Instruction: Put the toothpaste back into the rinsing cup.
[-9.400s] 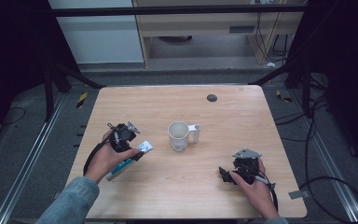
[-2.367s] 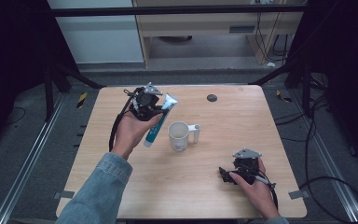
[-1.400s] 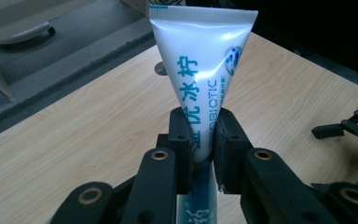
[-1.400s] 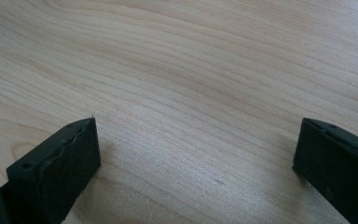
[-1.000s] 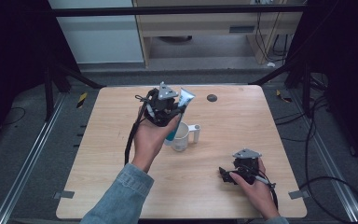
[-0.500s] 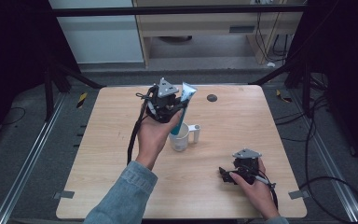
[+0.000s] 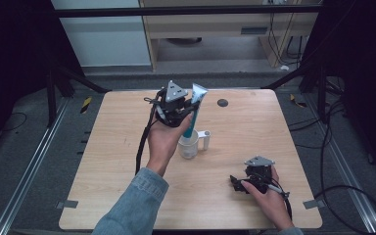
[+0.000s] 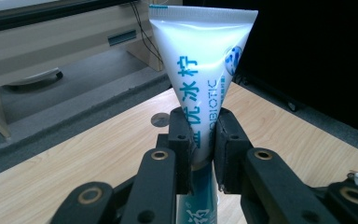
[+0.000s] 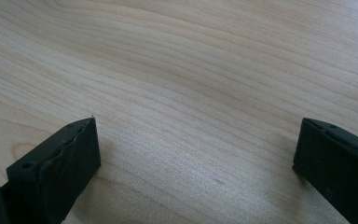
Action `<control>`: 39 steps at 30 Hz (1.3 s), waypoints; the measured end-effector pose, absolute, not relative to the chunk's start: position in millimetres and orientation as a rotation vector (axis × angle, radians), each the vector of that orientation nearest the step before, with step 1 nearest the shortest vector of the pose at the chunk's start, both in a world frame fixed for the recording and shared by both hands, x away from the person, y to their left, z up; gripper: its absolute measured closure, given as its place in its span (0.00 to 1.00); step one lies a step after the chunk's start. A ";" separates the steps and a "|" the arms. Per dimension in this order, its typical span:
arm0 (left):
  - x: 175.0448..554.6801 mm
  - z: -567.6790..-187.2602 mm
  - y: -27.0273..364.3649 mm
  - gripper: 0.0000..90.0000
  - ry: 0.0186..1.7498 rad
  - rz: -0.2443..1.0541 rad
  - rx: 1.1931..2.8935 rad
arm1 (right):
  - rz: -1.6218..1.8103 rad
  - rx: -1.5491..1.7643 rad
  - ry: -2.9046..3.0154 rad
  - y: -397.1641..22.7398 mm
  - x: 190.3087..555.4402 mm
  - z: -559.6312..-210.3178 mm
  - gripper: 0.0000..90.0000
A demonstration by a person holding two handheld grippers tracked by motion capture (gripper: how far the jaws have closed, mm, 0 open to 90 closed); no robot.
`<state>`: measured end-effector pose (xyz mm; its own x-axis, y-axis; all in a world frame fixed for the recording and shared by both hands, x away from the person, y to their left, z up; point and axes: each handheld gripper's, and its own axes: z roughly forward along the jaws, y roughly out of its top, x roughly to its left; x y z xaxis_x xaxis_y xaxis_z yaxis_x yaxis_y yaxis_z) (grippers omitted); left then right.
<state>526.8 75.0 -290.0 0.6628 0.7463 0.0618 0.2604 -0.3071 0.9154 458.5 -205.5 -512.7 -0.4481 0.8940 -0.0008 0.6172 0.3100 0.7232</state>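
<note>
left gripper clamps an upright white-and-teal toothpaste tube above the clear mug at mid-table. right gripper, jaws wide apart, rests near the table's right front corner

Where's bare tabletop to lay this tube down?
Bare wood lies left of the cup, out to the table edge, and along the far right beyond the dark disc. It is crowded at the cup and near the right gripper.

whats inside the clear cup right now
The lower end of the white and teal toothpaste tube dips into the clear plastic cup, held upright by the left gripper. The hand covers part of the cup, so anything else inside is hidden.
</note>
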 end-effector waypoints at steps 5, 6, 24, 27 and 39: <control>530.2 -293.3 76.6 0.87 0.795 0.597 1.855 | 0.930 1.342 2.178 -205.6 458.6 -512.8 0.01; 530.8 -293.8 76.8 0.87 0.794 0.599 1.853 | 0.929 1.342 2.178 -205.6 458.6 -512.8 0.01; 534.3 -310.6 82.6 0.87 0.765 0.628 1.778 | 0.931 1.342 2.179 -205.7 458.5 -512.8 0.01; 535.7 -316.5 82.5 0.87 0.761 0.631 1.769 | 0.930 1.341 2.179 -205.7 458.6 -512.7 0.01; 538.5 -340.9 84.8 0.87 0.774 0.639 1.760 | 0.929 1.341 2.178 -205.7 458.6 -512.8 0.01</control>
